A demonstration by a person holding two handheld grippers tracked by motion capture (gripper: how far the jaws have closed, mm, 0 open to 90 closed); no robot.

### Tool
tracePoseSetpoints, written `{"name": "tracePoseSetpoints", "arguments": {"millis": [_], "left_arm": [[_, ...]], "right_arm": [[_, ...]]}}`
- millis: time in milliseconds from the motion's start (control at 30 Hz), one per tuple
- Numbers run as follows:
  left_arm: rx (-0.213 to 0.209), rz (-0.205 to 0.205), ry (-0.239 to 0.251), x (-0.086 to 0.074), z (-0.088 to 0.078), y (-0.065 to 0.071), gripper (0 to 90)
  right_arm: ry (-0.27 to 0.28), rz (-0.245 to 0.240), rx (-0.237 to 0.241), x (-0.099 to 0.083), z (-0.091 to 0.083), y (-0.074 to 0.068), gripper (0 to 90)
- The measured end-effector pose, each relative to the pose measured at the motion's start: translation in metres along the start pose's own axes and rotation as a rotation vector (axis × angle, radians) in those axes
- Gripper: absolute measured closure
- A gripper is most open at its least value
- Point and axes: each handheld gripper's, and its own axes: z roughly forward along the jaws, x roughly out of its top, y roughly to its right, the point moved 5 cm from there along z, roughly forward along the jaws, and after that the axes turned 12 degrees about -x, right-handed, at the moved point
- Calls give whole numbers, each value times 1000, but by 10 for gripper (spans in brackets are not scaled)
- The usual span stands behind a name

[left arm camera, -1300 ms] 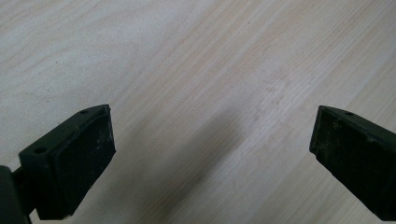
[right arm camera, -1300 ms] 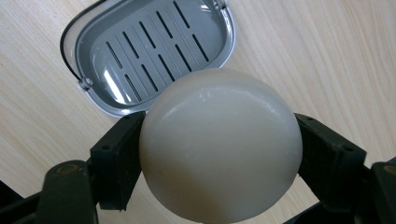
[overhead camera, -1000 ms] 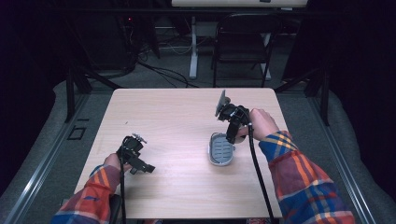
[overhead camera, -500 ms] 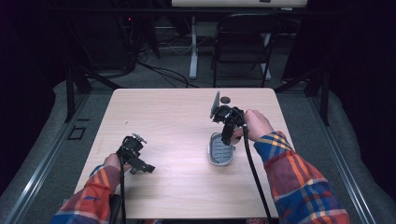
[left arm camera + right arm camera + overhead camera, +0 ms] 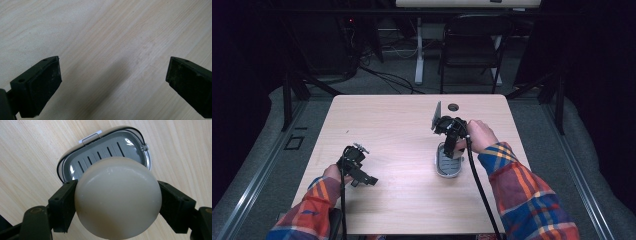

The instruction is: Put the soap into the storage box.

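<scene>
A round cream soap bar (image 5: 117, 197) sits clamped between the two black jaws of my right gripper (image 5: 117, 203). Just beneath it lies an open grey soap dish (image 5: 105, 147) with a slotted tray and a clear rim. In the high view the right gripper (image 5: 451, 146) points down over the soap dish (image 5: 447, 167) at the table's right middle. My left gripper (image 5: 367, 179) rests low near the front left of the table. In the left gripper view its jaws (image 5: 112, 75) stand wide apart over bare wood with nothing between them.
The light wooden table (image 5: 397, 130) has a small round cable hole (image 5: 453, 107) near its far edge. A black chair (image 5: 472, 45) and a desk leg stand on the floor beyond the table. Dark frames flank both sides.
The right gripper with the soap has shifted slightly left and now hangs right over the soap dish. The left gripper has stayed where it was.
</scene>
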Motion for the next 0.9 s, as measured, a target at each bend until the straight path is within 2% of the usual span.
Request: {"name": "tracePoseSetpoints", "arguments": {"millis": [400, 633, 900], "left_arm": [[-1, 1, -3, 0, 0, 0, 0], [-1, 1, -3, 0, 0, 0, 0], [1, 1, -6, 0, 0, 0, 0]], "right_arm": [[-16, -6, 23, 6, 14, -6, 226], [-40, -27, 16, 7, 21, -10, 226], [-38, -36, 30, 10, 28, -14, 226]]}}
